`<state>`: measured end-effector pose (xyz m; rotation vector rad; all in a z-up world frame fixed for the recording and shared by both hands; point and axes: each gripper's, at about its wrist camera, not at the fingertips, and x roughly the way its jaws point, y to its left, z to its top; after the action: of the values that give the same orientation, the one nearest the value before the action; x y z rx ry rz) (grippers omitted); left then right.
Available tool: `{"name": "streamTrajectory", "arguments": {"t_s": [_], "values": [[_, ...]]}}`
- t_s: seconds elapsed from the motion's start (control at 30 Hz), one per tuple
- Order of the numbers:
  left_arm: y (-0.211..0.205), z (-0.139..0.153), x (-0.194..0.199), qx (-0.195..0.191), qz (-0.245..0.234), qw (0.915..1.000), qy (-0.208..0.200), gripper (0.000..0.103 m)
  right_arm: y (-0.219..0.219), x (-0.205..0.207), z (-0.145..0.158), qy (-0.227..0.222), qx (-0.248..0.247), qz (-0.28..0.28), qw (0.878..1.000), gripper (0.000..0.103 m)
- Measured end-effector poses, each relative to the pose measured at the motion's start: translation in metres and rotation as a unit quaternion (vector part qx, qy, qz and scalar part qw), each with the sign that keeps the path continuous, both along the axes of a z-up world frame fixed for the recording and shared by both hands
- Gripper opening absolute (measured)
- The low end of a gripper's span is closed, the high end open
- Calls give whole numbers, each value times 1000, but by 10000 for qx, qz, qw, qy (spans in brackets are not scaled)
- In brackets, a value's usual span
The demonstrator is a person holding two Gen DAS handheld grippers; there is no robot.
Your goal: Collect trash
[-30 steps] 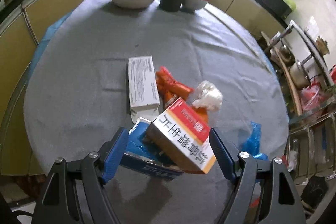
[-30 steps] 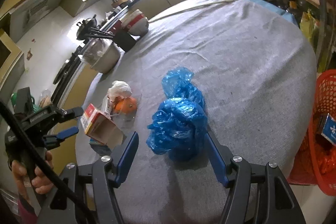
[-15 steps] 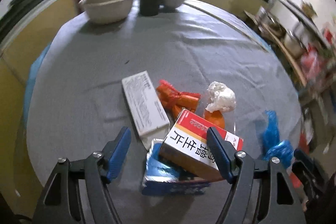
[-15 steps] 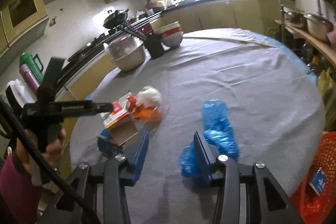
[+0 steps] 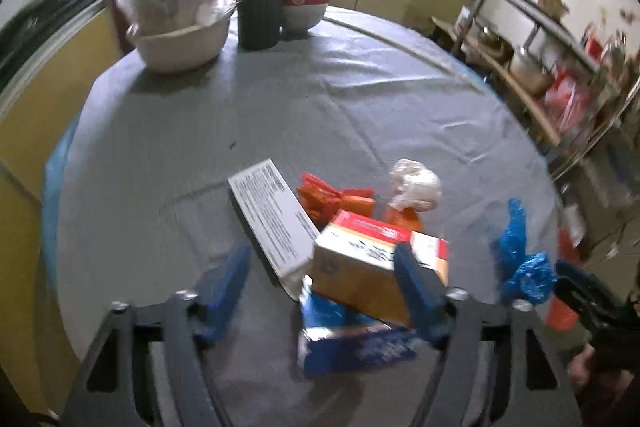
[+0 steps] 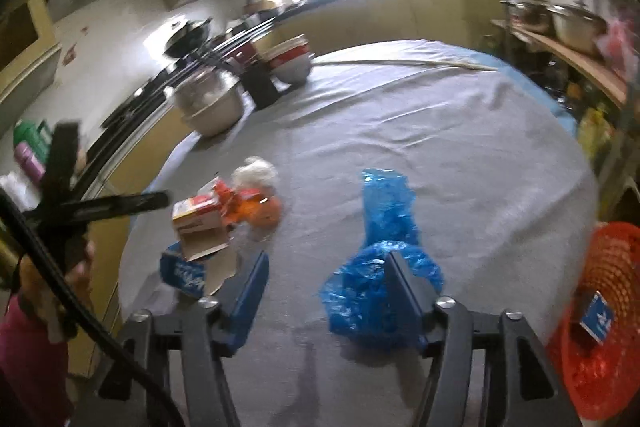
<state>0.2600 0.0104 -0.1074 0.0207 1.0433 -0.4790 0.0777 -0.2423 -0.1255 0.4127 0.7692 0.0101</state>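
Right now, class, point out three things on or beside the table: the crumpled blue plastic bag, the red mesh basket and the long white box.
blue plastic bag (image 6: 378, 223): right wrist view, upper crumpled part.
red mesh basket (image 6: 612, 263): right wrist view, inner mesh wall.
long white box (image 5: 270, 213): left wrist view, printed top face.

Both wrist views look steeply down, close, sharing the trash pile (image 5: 344, 227) on the table (image 5: 200, 107).

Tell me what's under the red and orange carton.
The red and orange carton rests partly on a blue box, beside the white box. Whatever lies beneath its far end is hidden.
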Motion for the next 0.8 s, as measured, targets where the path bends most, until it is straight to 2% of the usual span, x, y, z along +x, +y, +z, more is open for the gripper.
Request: {"name": "streamTrajectory", "arguments": {"t_s": [0.07,0.13,0.23,0.3,0.33,0.47,0.5,0.57,0.7,0.8], "values": [[-3,-1,-8,-112,95,9998,148,82,-10,-3,-4,62,0,-164,9998,71],[-11,-4,-10,-246,143,9989,378,82,-17,-3,-9,194,59,-267,9994,72],[-16,-11,-3,-517,574,9932,873,82,-25,-6,-16,306,141,-414,9986,72],[-18,-14,1,-508,751,9911,977,82,-27,-7,-18,345,231,-381,9984,72],[-22,-15,2,-383,818,9910,987,82,-27,-7,-18,343,291,-348,9984,72],[-19,-8,-20,-508,752,9928,777,82,-23,-9,-20,329,437,-162,9984,72],[-15,-5,-29,-477,723,9944,606,82,-23,-8,-21,339,481,-134,9982,72],[-9,-5,-47,-310,579,9976,236,82,-22,-7,-23,366,518,-89,9979,72],[-2,-19,-66,-29,330,9994,117,83,-16,2,-33,416,461,-118,9980,72],[8,-28,-79,222,463,9985,-198,83,-14,7,-39,546,464,-163,9973,72]]}}
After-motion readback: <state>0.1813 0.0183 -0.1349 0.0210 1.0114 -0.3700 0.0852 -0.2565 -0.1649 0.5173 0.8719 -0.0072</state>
